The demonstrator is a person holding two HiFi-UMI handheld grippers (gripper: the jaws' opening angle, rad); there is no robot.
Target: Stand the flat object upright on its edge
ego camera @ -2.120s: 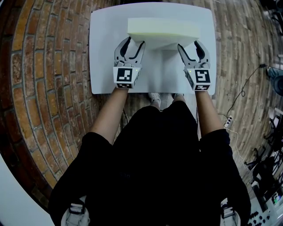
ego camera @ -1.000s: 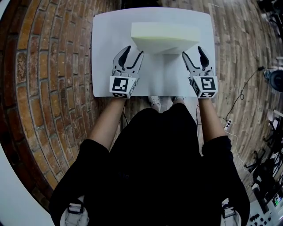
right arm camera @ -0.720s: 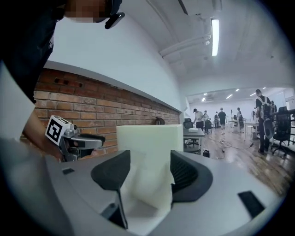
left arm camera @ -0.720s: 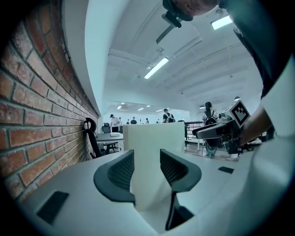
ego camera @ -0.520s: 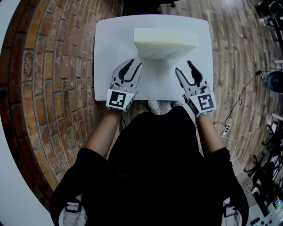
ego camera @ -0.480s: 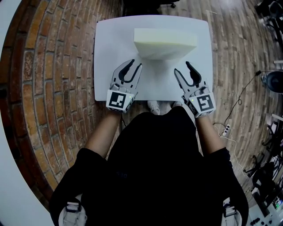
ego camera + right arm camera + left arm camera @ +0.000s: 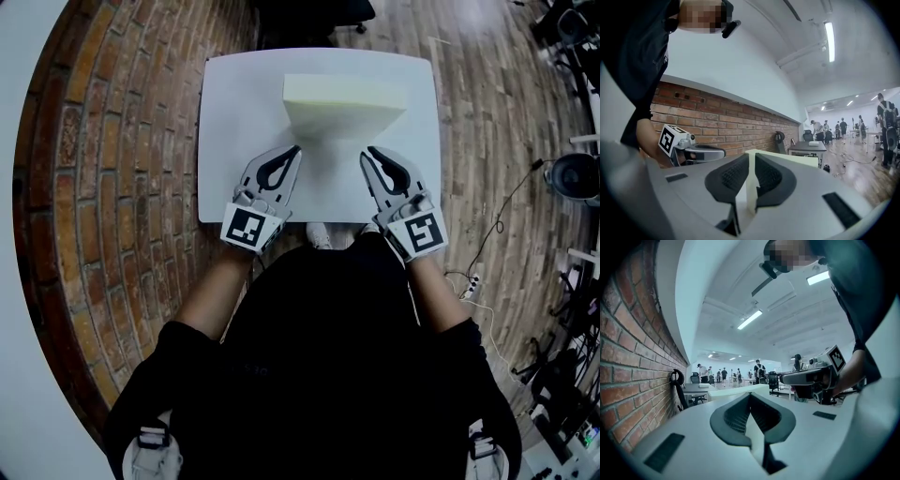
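Desk [image 7: 225, 141]: white, on brick floor [image 7: 122, 187].
Foam slab [image 7: 342, 94]: upright on its edge (desk's far half), just beyond the tips of left tongs [image 7: 293, 150] and right tongs [image 7: 367, 153].
Left forearm [image 7: 220, 281], right forearm [image 7: 433, 291]: bare, reaching forward, angled inward.
Left tongs: pressed together, empty.
Right tongs: closing, thin gap, nothing clamped.

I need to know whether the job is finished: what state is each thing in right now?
Foam slab: upright on its edge on the table, touched by neither gripper.
Left gripper: shut, empty.
Right gripper: jaws closing, a narrow gap between them, nothing in it.
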